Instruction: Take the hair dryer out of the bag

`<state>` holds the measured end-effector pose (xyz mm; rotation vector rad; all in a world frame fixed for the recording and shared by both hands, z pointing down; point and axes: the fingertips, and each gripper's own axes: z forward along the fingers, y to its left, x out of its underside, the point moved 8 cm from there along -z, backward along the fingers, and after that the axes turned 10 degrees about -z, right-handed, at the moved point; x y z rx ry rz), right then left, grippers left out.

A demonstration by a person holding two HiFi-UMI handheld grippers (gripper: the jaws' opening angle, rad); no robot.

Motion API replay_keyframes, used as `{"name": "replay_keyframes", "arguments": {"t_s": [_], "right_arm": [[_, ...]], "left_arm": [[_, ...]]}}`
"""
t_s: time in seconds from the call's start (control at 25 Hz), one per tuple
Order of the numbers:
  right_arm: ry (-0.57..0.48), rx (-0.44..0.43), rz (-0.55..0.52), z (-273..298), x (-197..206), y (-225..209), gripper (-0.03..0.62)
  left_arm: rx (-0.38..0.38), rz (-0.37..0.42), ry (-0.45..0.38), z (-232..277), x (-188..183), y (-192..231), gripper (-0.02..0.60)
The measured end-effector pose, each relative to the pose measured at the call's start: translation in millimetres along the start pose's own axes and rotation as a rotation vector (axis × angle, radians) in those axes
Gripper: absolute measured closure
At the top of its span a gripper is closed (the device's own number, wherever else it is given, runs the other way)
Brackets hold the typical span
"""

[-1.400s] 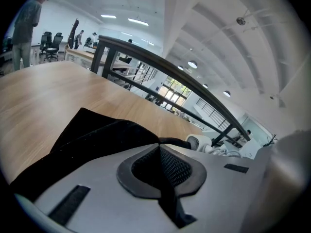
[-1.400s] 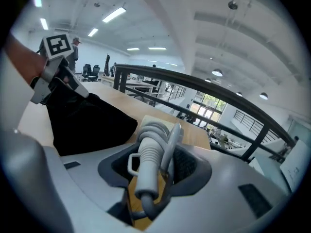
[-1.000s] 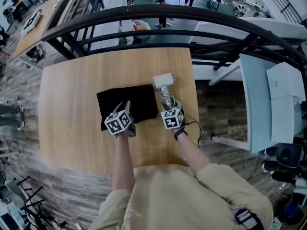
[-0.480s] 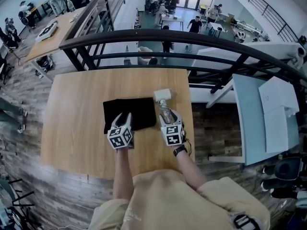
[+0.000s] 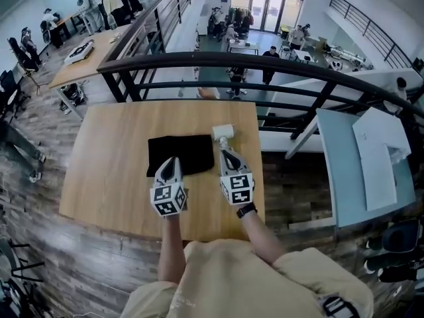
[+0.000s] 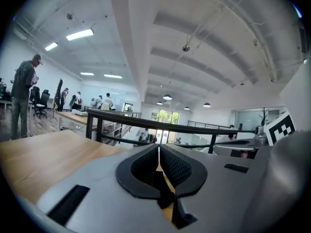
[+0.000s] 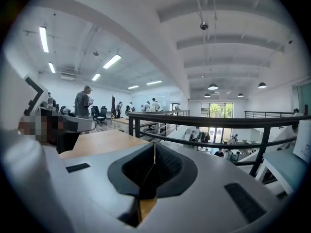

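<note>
One wooden desk (image 5: 106,171) carries a flat black bag (image 5: 180,154). The left gripper (image 5: 170,162) hovers over the bag's near edge, and the right gripper (image 5: 227,155) just off its right edge. Both have just closed their jaws, with nothing between them. The white hair dryer (image 5: 223,132) lies outside the bag, just beside its far right corner.

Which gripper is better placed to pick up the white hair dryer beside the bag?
Right, probably. The right gripper points at the hair dryer, close before it; the left gripper hangs over the black bag. Both pairs of jaws have just closed, with nothing between them.
</note>
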<state>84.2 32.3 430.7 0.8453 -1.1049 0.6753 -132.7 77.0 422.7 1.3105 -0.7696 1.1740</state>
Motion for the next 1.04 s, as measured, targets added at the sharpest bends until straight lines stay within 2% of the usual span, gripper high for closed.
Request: {"name": "replay_keyframes", "arguments": {"t_s": [0.2, 0.36, 0.56, 0.76, 1.04], "right_arm": [[-0.091, -0.005, -0.016, -46, -18, 0, 0.58], [-0.146, -0.003, -0.033, -79, -30, 0, 0.58], [-0.182, -0.029, -0.028, -103, -34, 8, 0.58], [-0.179, -0.042, -0.002, -115, -24, 12, 0.58], [-0.198, -0.08, 0.054, -112, -22, 13, 0.58]], "left_arm": [[-0.022, 0.048, -0.08, -35, -7, -28, 0.569], [-0.021, 0.097, -0.112, -59, -7, -49, 0.569], [-0.016, 0.119, -0.108, -79, -2, -63, 0.569], [-0.026, 0.101, -0.108, -90, 4, -68, 0.569], [-0.048, 0.178, -0.08, -83, 9, -69, 0.569]]}}
